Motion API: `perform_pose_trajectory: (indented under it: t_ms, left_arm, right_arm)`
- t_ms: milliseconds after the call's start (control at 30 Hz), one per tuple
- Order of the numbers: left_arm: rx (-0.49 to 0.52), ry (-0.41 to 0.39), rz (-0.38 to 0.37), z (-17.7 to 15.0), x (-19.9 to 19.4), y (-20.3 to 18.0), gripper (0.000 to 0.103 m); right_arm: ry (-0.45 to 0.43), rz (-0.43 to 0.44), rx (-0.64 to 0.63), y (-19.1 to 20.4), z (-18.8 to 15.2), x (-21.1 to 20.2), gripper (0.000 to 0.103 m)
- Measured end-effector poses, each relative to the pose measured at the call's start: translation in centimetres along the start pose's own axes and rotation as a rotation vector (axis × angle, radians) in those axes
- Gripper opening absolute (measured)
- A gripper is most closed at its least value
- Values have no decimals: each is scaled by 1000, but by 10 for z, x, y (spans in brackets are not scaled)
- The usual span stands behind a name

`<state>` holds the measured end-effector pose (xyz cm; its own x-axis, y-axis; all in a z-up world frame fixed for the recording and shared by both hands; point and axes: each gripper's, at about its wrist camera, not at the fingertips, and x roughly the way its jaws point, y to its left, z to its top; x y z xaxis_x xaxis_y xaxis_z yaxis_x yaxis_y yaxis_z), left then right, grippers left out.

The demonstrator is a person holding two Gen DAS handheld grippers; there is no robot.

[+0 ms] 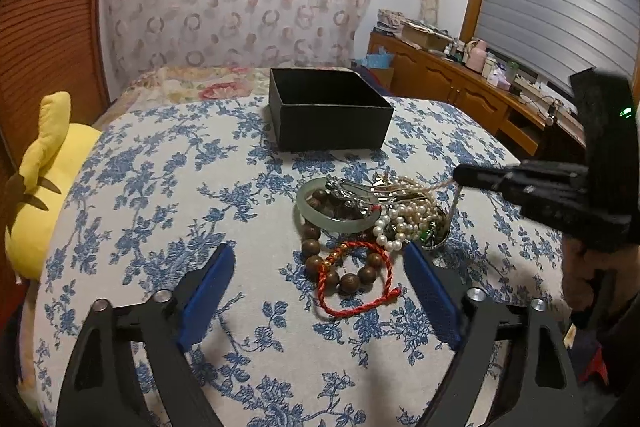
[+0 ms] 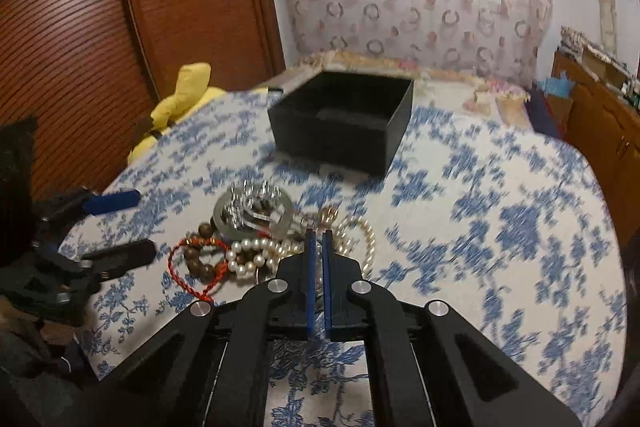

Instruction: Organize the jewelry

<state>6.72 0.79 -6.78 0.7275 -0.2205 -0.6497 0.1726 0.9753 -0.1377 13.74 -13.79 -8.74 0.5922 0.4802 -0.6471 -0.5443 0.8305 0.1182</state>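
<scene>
Left gripper (image 1: pixel 320 263) is released, blue pads spread wide, hovering low over the blue-flowered cloth (image 1: pixel 160 187) just short of the jewelry pile.

Right gripper (image 2: pixel 316 239) is clenched, pads nearly together with a thin slit between. In the left wrist view its tip (image 1: pixel 464 175) pinches a thin pale cord (image 1: pixel 444 183) that runs down into the pile (the right wrist view is motion-blurred, so the cord isn't readable there).

Pile sits mid-cloth, in front of the box and apart from it:
- pale green bangle (image 1: pixel 316 217), lying flat, with a silver rhinestone piece (image 1: pixel 344 193) across it
- brown wooden bead bracelet (image 1: pixel 320 259), partly under the bangle
- red braided cord bracelet (image 1: pixel 356 279) looped through the wooden beads, nearest the left gripper
- pearl strand (image 1: pixel 404 223) bunched on the right side, just beside the left gripper's right pad
- small green stone (image 1: pixel 424 235) at the pile's right edge, inside what looks like a metal ring (can't tell exactly what)

Black open box (image 1: pixel 328 111) stands at the far side of the cloth; inside looks dark, contents not readable.

Yellow plush toy (image 1: pixel 44 195) sits off the cloth's left edge.
</scene>
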Motion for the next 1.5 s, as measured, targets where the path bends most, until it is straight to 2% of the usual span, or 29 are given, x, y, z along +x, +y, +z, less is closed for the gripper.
perform_pose_trajectory:
  t_ms: [167, 200, 333, 467, 533, 633, 900, 1067, 1267, 1433, 1500]
  left_arm:
    - [-4, 24, -14, 7, 12, 1, 70]
    - [-5, 28, -21, 9, 14, 1, 68]
    - [-19, 53, -62, 21, 29, 1, 59]
    - [-40, 83, -102, 34, 46, -2, 48]
    - [-45, 94, -105, 39, 53, -4, 39]
    - [-54, 128, -107, 43, 65, -5, 32]
    - [-74, 175, -127, 49, 83, -5, 31]
    - [-104, 160, -148, 54, 84, 4, 14]
    - [-112, 140, -174, 59, 81, 11, 11]
    - [-106, 83, -201, 64, 62, 9, 7]
    - [-83, 62, -178, 66, 55, 6, 7]
  right_arm:
    - [-46, -28, -12, -8, 8, -19, 3]
    - [-56, -34, -15, -9, 10, -23, 0]
    - [-96, -49, -19, -14, 15, -37, 0]
    - [-95, -53, -21, -18, 16, -38, 0]
    - [-84, -58, -17, -19, 13, -33, 0]
    - [-61, -71, -6, -24, 4, -27, 0]
    - [-45, -88, 6, -31, -11, -24, 1]
    - [-16, -93, 7, -34, -19, -17, 1]
    - [18, -103, 11, -40, -27, -6, 1]
    - [30, -102, 17, -45, -27, -3, 1]
    - [44, -100, 22, -47, -27, 0, 1]
